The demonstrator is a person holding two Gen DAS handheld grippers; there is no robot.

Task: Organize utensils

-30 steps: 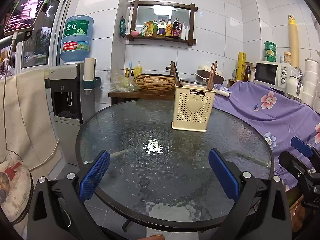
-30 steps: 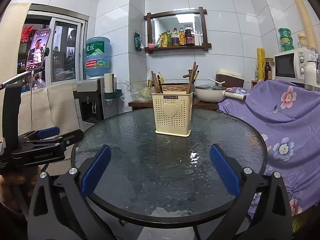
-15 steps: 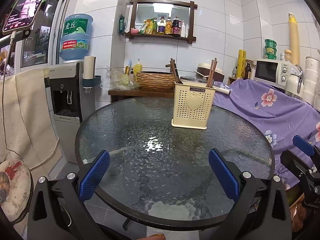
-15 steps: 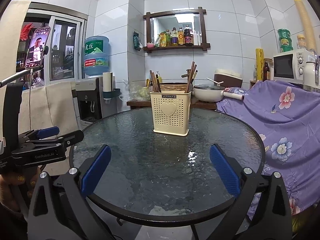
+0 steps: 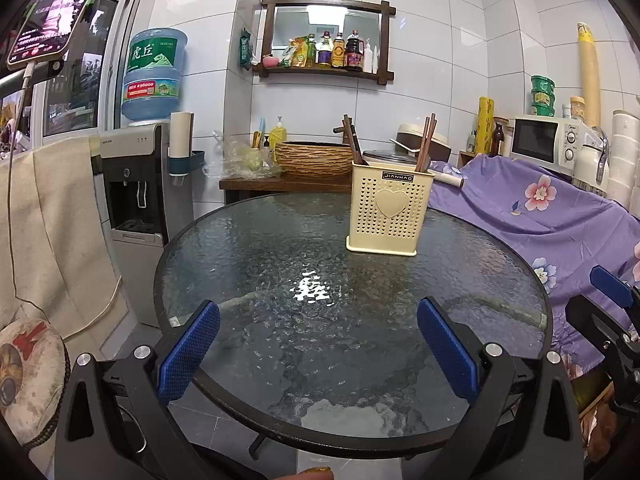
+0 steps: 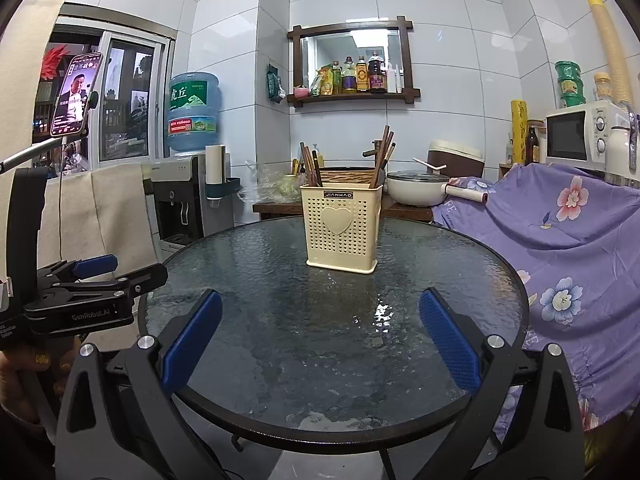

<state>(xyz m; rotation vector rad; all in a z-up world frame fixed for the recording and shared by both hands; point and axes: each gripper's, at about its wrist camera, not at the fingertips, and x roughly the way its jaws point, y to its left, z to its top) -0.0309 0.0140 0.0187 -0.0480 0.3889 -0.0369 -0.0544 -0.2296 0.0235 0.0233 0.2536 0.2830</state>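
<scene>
We see a cream holder [image 5: 387, 211] with a raised heart on its perforated front, standing upright on the far half of the round glass tabletop [image 5: 248, 264], well apart from both grippers. Brown chopsticks [image 6: 382, 156] poke out of it in two bunches, one at each end, leaning outward. Our left gripper [image 5: 318, 354] hangs at the near rim with its blue-padded fingers [image 5: 188, 354] spread wide and holding nothing. Our right gripper [image 6: 320, 346] matches it, fingers [image 6: 450, 344] parted and bare. Between us and the holder lies only wet-looking textured glass. Behind the tabletop we make out a water dispenser [image 5: 134, 184], a woven basket [image 5: 314, 158] on a low wooden shelf, a white pot [image 6: 416, 192] and a purple flowered cloth [image 6: 560, 232] off to the right.
</scene>
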